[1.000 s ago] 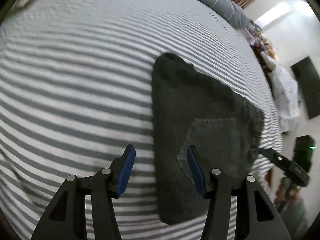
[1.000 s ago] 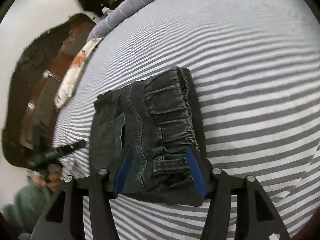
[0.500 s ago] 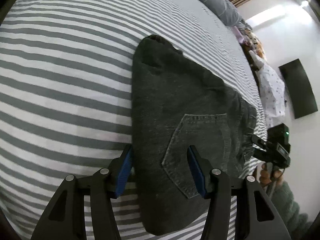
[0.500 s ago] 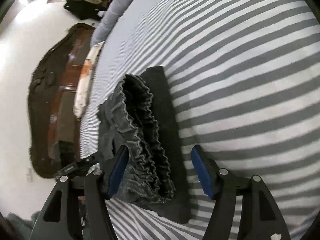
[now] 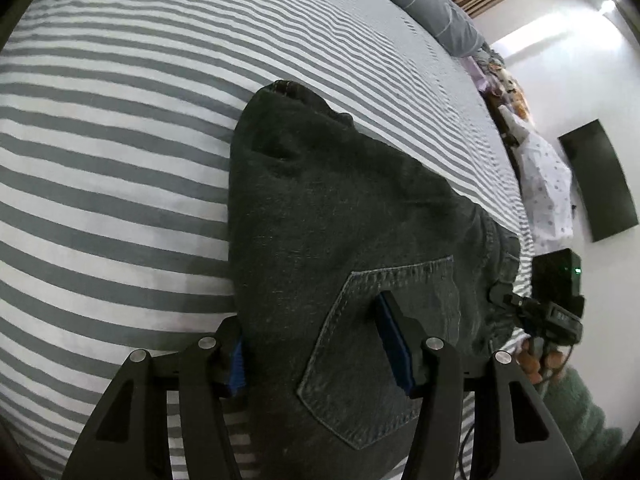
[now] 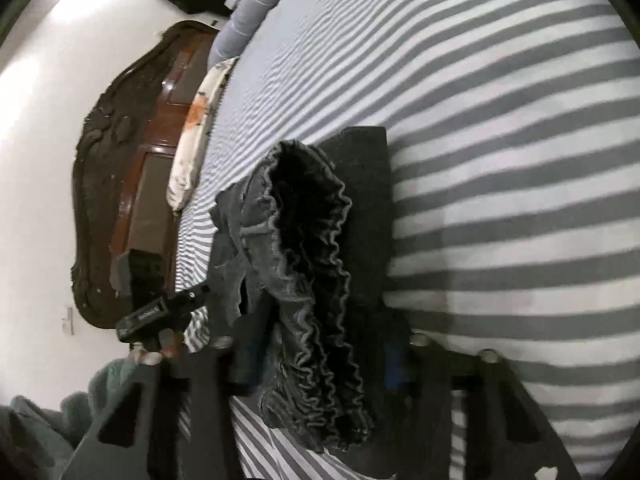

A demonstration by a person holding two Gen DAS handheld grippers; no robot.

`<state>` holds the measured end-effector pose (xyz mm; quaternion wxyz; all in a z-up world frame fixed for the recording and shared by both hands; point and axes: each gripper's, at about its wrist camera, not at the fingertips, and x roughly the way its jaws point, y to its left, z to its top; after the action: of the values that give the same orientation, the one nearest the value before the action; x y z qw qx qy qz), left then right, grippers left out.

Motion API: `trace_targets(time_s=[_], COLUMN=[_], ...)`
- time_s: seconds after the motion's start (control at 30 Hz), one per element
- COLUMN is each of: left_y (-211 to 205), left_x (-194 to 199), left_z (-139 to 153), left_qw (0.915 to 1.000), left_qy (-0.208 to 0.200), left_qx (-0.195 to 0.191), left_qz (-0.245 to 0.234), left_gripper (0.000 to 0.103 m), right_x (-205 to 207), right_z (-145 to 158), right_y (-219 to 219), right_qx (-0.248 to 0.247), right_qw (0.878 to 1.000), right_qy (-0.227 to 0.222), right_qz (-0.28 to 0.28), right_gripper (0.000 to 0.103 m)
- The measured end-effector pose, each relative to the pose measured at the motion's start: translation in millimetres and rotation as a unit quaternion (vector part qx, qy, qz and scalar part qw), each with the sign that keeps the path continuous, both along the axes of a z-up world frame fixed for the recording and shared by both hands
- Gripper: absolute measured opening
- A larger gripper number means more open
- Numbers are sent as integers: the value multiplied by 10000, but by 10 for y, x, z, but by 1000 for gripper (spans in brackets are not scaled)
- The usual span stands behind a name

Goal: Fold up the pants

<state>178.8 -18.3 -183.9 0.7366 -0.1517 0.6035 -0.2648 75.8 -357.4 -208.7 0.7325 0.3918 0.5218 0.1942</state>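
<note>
Dark folded denim pants [image 5: 340,216] are straddled at lower centre by the left tongs [image 5: 316,344], spread wide, nothing clamped. Right tongs [image 6: 316,368] are spread around the ruffled waistband [image 6: 316,280]; grip cannot be told. Soft, heavy cloth is best taken at thick edges.

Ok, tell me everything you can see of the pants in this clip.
The pants are dark grey denim, folded into a compact bundle lying on the striped bedsheet. A stitched back pocket faces up; the gathered elastic waistband ruffles at one end. The left gripper straddles the pocket edge, jaws open. The right gripper brackets the waistband end; its closure is unclear.

Right gripper [image 6: 316,364] jaws hidden behind bunched pants [image 6: 316,280] waistband.
</note>
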Motion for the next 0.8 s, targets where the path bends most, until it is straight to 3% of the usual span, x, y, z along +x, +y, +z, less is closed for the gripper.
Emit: trace_targets(time_s=[0.03,0.13,0.23,0.43,0.57,0.67,0.8], left_y=[-18,-56,-43,-32,106,236,293], left_x=[-20,-80,-111,-183,-31,181,437], left_z=[18,97,215,631,854,952,942], left_qw=[9999,9990,9992,9975,9958,9947,9927], left_qy=[-82,-230,-251,-698,-904,-1001,-1135], left_qx=[140,388,284,30,-57,-4,363], left_qz=[8,32,101,40,147,232,185], left_gripper=[40,24,15,14,14,14,14], right_x=[-20,-62,-114,-72,152,399,752], right_z=[33,177,362,772,1007,1057,963], right_y=[27,138,228,404,514,566,639], right_qx=[-50,-357,-697,-999,-1101,-1114,-1125], right_qw=[10000,9992,9973,9945,9929,9926,9928], right_qy=[-18,-81,-109,-238,-402,-453,-390], right_qz=[-63,-133,-219,-228,-195,-168,-126], right_gripper=[34,25,23,22,21,21,21])
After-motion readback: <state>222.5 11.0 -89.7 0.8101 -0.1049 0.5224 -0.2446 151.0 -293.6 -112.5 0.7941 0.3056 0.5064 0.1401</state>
